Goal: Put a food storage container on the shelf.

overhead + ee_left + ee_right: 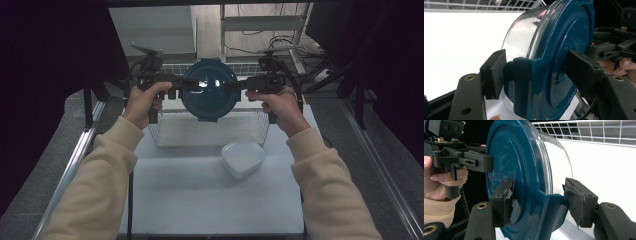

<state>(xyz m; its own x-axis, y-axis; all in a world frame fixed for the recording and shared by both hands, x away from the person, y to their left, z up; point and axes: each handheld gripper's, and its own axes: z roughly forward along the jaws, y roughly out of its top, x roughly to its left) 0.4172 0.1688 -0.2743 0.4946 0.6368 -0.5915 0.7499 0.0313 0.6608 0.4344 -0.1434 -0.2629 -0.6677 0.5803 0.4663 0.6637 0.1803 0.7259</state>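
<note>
A round clear container with a dark blue lid (209, 90) hangs in the air between my two grippers, lid side up, above a wire basket (156, 134). My left gripper (186, 86) grips its left edge and my right gripper (234, 86) grips the right edge. In the left gripper view the jaws (537, 72) are shut on the lid's latch tab (520, 82), one pad on the lid's top. In the right gripper view the jaws (539, 197) clamp the opposite tab (554, 205) the same way. The clear bowl part (556, 162) faces the white surface below.
A white square bowl (243, 157) sits on the white table (200, 200) in front of the basket, right of centre. Basket mesh (486, 5) runs behind the container. Metal rails (75, 155) flank the table, and dark curtains stand on both sides.
</note>
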